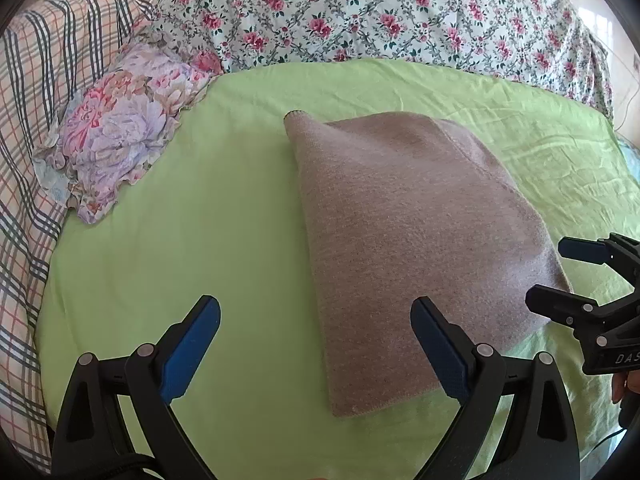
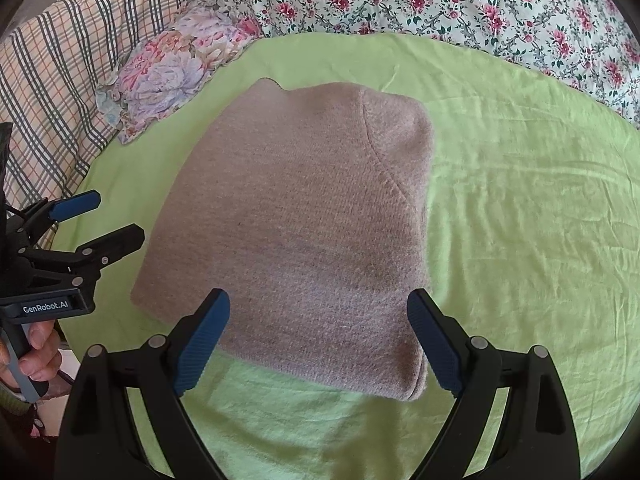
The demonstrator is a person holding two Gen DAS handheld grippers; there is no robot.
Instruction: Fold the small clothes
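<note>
A folded pink knit (image 2: pixel 292 224) is lying flat on the green sheet (image 2: pixel 520 208), near a floral pillow (image 2: pixel 176 64). The left gripper (image 1: pixel 316 340) is hovering over its near-left edge, fingers spread wide and holding nothing. The right gripper (image 2: pixel 318 334) is hanging over the near edge, fingers likewise spread, gripping nothing.

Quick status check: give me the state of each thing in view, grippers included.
Left gripper: open, empty, near the sweater's left edge.
Right gripper: open, empty, over the sweater's near edge.
Beige sweater: folded, lying flat on the green sheet.
Floral pillow: resting at the sheet's far-left edge.
</note>
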